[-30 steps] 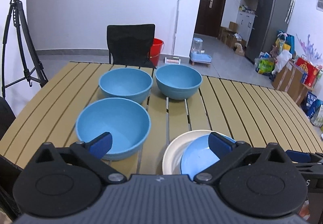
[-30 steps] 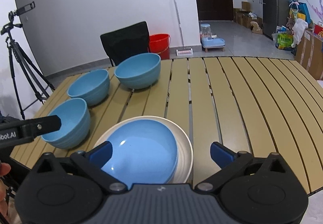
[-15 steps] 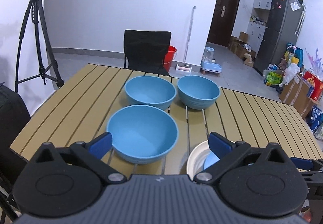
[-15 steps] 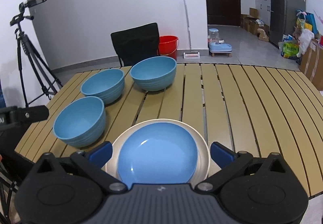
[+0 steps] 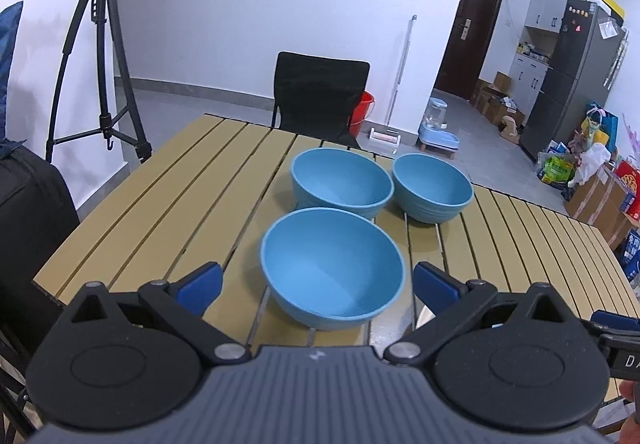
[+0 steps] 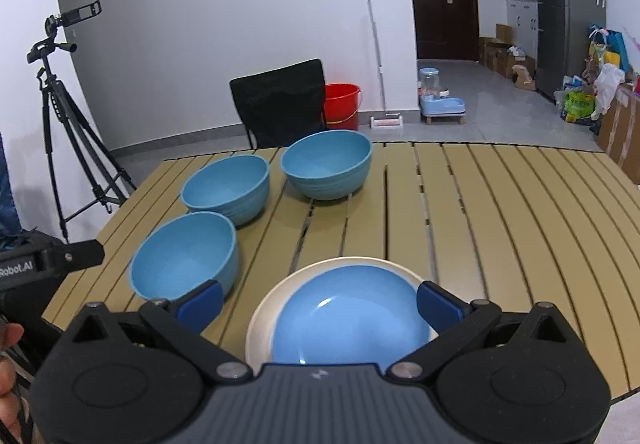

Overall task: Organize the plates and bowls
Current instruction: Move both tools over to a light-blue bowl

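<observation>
Three blue bowls stand on the slatted wooden table (image 5: 168, 196): a near bowl (image 5: 332, 268), a far left bowl (image 5: 340, 184) and a far right bowl (image 5: 432, 188). My left gripper (image 5: 318, 286) is open, empty, with the near bowl framed between its fingers. In the right wrist view the same bowls show: near (image 6: 184, 256), middle (image 6: 226, 188), far (image 6: 326, 168). A blue plate (image 6: 348, 316) lies on a white plate (image 6: 276, 292) at the table's front. My right gripper (image 6: 320, 302) is open, empty, framing the plates.
A black chair (image 5: 320, 92) stands behind the table's far edge, with a red bucket (image 6: 340, 104) and a mop behind it. A tripod (image 5: 100, 56) stands to the left. A fridge (image 5: 576, 72), boxes and bags line the right side. The table's right half (image 6: 500, 204) is bare slats.
Both grippers have pulled back and risen. The left view has swung left, so the near bowl now sits between its fingers and the plates have left that view.
</observation>
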A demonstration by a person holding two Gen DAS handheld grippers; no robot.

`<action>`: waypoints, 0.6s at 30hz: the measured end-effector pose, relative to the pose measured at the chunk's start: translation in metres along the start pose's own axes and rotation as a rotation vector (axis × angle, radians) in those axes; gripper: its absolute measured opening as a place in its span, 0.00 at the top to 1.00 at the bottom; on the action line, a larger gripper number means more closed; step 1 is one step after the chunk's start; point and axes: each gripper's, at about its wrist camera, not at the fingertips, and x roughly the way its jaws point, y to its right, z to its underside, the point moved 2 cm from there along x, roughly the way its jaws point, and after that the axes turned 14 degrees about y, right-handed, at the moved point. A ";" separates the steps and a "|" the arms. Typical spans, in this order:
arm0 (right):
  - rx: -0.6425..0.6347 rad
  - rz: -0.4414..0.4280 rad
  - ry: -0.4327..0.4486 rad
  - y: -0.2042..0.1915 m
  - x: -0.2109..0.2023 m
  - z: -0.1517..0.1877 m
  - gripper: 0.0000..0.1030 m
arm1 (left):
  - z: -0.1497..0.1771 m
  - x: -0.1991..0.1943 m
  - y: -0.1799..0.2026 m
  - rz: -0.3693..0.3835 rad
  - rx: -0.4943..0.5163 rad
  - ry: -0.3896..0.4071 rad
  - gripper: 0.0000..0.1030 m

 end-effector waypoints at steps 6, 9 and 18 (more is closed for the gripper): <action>-0.010 -0.017 -0.022 -0.017 0.018 -0.001 0.00 | -0.002 0.010 -0.017 -0.017 -0.022 -0.011 0.00; -0.028 -0.014 -0.046 -0.026 0.032 -0.002 0.00 | -0.001 0.021 -0.025 -0.029 -0.026 -0.036 0.00; -0.013 -0.013 -0.109 -0.048 0.077 -0.008 0.00 | -0.001 0.059 -0.043 -0.048 -0.027 -0.108 0.00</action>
